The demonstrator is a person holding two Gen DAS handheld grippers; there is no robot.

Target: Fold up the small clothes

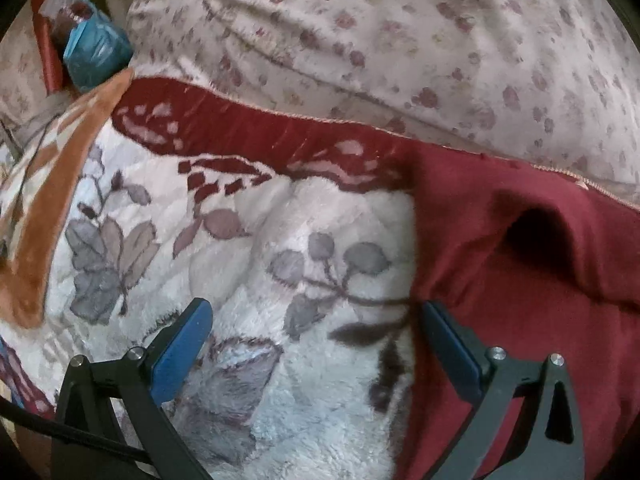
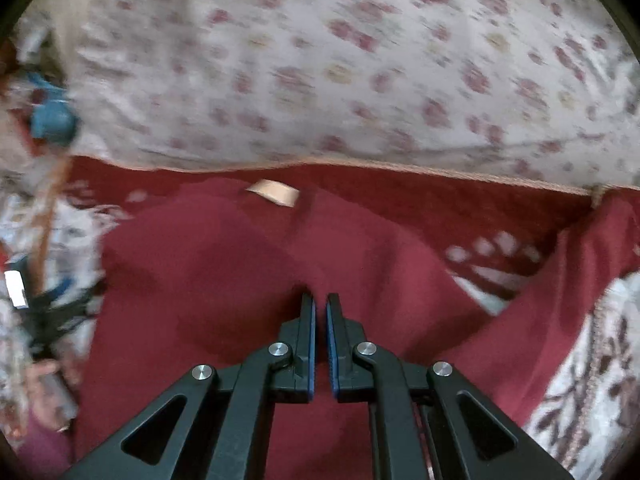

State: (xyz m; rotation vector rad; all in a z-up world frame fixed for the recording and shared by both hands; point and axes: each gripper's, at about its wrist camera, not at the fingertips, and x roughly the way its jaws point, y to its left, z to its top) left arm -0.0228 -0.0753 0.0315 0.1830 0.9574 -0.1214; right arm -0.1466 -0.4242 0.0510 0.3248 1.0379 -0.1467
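Observation:
A dark red garment (image 1: 512, 280) lies on a fluffy white floral blanket (image 1: 256, 280). In the left wrist view it fills the right side, with a raised fold near its top. My left gripper (image 1: 316, 312) is open, its right finger (image 1: 452, 344) at the garment's left edge, its left finger (image 1: 180, 348) over the blanket. In the right wrist view the garment (image 2: 224, 280) spreads below my right gripper (image 2: 321, 300), with a tan label (image 2: 276, 193) at its far edge. The right jaws are nearly together with a thin gap; I cannot see cloth between them.
A floral pillow (image 1: 400, 40) lies along the far side and also shows in the right wrist view (image 2: 320, 60). A blue plastic bag (image 1: 94, 54) sits far left. An orange patterned cloth (image 1: 44, 216) lies at the left. The blanket's dark red border (image 1: 256, 128) runs under the pillow.

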